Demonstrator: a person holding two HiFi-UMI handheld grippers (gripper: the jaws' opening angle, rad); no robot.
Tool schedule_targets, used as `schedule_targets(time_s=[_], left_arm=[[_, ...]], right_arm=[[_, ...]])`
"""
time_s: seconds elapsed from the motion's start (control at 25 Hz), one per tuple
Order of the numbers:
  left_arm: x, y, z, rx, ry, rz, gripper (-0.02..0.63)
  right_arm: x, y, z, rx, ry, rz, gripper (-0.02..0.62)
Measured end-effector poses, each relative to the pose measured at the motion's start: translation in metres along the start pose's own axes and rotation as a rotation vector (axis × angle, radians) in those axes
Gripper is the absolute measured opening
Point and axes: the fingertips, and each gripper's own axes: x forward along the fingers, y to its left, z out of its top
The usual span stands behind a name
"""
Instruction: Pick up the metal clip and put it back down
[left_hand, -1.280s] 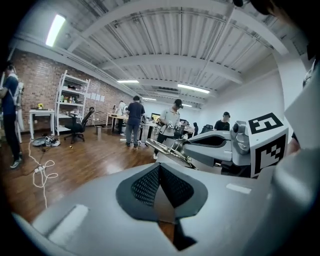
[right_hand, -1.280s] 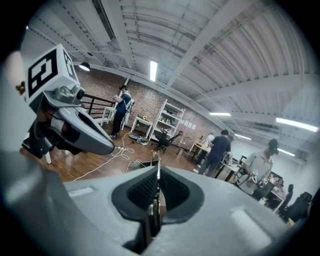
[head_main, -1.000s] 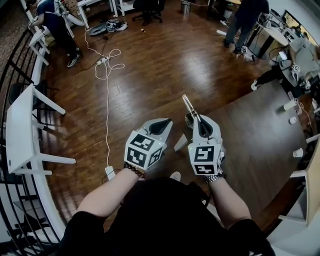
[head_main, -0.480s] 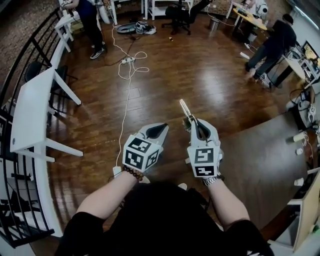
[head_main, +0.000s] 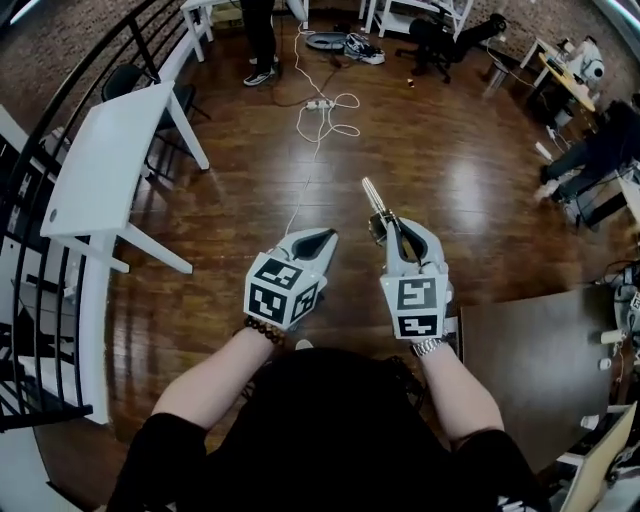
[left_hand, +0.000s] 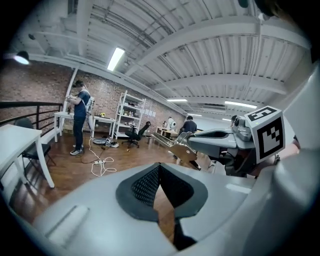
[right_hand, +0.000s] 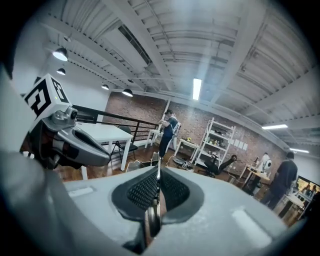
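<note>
The metal clip (head_main: 374, 204) is a slim silver-and-brass clip that sticks out forward from my right gripper (head_main: 389, 229), which is shut on it, in the air over the wooden floor. Seen along the jaws, the metal clip (right_hand: 158, 174) stands edge-on between the dark pads of the right gripper (right_hand: 158, 170). My left gripper (head_main: 321, 239) is level with it on the left, shut with nothing in it. In the left gripper view the pads of the left gripper (left_hand: 160, 168) meet at the tip, and the metal clip (left_hand: 176, 145) shows at the right gripper's nose.
A white table (head_main: 100, 170) and a black railing (head_main: 55, 115) stand on the left. A white cable with a power strip (head_main: 320, 106) lies on the floor ahead. A dark table (head_main: 530, 350) is at lower right. People stand at the far top (head_main: 262, 45) and right (head_main: 600, 155).
Both grippers have swung together to the left across the room. The white table has come nearer and the dark table has slid to the lower right. The clip stays in the right gripper.
</note>
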Motion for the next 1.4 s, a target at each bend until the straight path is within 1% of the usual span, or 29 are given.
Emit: schedule_targets(time_s=[0.2, 0.36, 0.56, 0.76, 0.88, 1.2, 1.4], left_arm=[[-0.034, 0.052, 0.001, -0.050, -0.034, 0.119, 0.015], [-0.052, 0.086, -0.002, -0.083, -0.047, 0.211, 0.015], [-0.060, 0.129, -0.002, -0.120, -0.057, 0.319, 0.015], [-0.060, 0.166, 0.003, -0.152, -0.045, 0.406, 0.015], [-0.047, 0.187, 0.010, -0.167, -0.039, 0.457, 0.015], [-0.004, 0.233, 0.045, -0.190, -0.050, 0.580, 0.015], [0.017, 0.254, 0.063, -0.197, -0.056, 0.628, 0.015]], right_arm=[[0.035, 0.042, 0.029, -0.037, -0.037, 0.106, -0.003], [0.061, 0.069, 0.044, -0.056, -0.060, 0.192, -0.003], [0.100, 0.091, 0.059, -0.072, -0.091, 0.293, -0.003], [0.142, 0.113, 0.080, -0.079, -0.117, 0.398, -0.003], [0.173, 0.114, 0.090, -0.087, -0.136, 0.461, -0.003], [0.248, 0.092, 0.113, -0.100, -0.181, 0.588, -0.003], [0.280, 0.090, 0.126, -0.111, -0.208, 0.657, -0.003]])
